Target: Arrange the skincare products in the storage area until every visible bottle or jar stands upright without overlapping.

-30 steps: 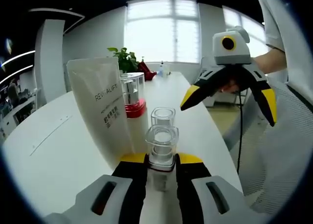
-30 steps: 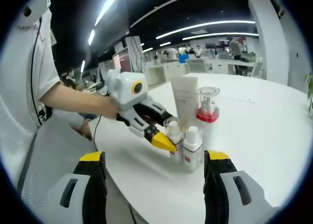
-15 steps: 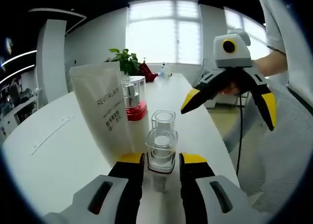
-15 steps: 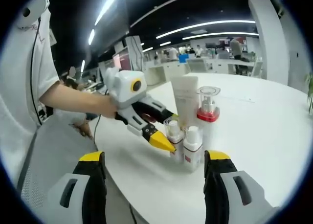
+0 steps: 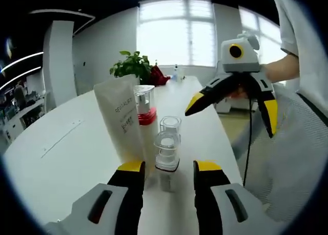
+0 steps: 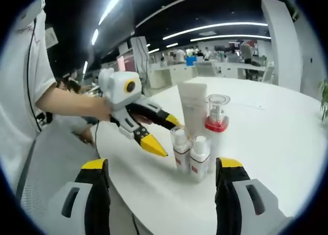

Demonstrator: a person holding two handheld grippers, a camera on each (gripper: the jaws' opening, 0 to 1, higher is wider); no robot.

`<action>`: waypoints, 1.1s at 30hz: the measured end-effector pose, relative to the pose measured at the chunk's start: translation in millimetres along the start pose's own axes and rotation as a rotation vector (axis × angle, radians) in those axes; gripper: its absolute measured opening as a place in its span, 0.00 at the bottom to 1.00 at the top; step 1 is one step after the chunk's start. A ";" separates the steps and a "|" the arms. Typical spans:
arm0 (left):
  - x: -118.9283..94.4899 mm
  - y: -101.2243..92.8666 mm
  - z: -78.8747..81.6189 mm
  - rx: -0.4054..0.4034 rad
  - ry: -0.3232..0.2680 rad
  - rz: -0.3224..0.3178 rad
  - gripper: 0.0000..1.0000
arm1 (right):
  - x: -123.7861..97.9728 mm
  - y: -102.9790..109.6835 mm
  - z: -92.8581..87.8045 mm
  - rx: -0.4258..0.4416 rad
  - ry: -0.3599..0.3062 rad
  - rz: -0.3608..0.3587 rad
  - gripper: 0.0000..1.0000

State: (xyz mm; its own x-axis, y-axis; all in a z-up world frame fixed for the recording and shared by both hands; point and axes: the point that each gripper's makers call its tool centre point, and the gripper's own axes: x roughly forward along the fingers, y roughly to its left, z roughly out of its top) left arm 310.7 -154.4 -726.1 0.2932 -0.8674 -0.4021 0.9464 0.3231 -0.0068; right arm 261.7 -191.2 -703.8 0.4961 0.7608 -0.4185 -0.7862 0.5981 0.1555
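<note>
Four products stood clustered near the white table's (image 6: 287,137) edge: a soft tube (image 5: 121,119), easily toppled; a red-collared pump bottle (image 5: 145,112); two small clear-capped bottles (image 6: 180,149), slippery-looking, best gripped low. Both grippers, left (image 5: 166,168) and right (image 6: 160,165), gaped empty.

Glossy white table (image 5: 66,158), clear-plastic bottle caps (image 5: 167,142)

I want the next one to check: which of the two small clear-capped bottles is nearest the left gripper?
The small bottle just beyond the left gripper fingers; its twin stands behind it.
</note>
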 end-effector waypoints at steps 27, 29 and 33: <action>-116.4 -23.1 -20.6 -0.256 -0.045 0.265 0.75 | -4.7 9.9 18.0 0.117 -0.062 -0.060 0.94; -125.0 -25.9 -22.2 -0.262 -0.039 0.287 0.76 | -5.0 11.1 16.4 0.115 -0.060 -0.065 0.95; -141.5 -29.5 -26.9 -0.296 -0.052 0.327 0.82 | -6.3 12.9 11.3 0.089 -0.038 -0.080 0.97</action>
State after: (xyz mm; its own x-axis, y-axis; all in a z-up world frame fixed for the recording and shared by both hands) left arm 237.7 -31.0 -693.7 0.5840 -0.7172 -0.3803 0.7254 0.6713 -0.1521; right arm 252.6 -185.5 -689.0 0.5706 0.7179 -0.3988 -0.7087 0.6758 0.2027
